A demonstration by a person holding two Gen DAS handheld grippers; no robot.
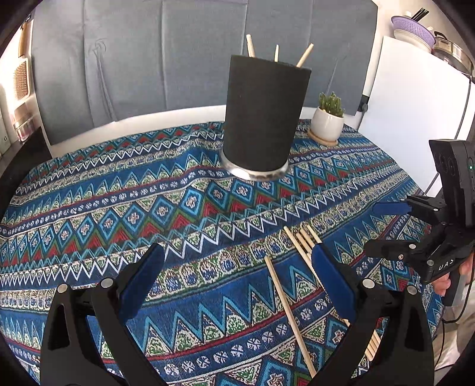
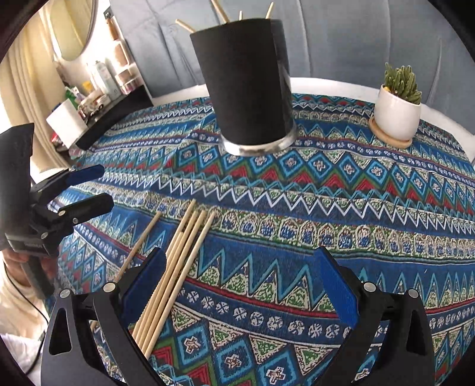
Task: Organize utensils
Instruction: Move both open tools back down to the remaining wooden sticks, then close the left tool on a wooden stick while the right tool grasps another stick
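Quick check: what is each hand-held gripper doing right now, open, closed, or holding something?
Left hand-held gripper: open, holding nothing.
Right hand-held gripper: open, holding nothing; loose chopsticks lie beneath it.

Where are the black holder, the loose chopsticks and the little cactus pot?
black holder (image 1: 261, 118): left wrist view, middle of its dark side wall.
loose chopsticks (image 2: 181, 267): right wrist view, mid-length of the bundle.
cactus pot (image 2: 396, 118): right wrist view, white bowl front.

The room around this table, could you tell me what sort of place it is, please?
Probably a small home dining nook: a grey padded seat back behind the table, a colander and pots on a white fridge, and a potted cactus on the cloth.
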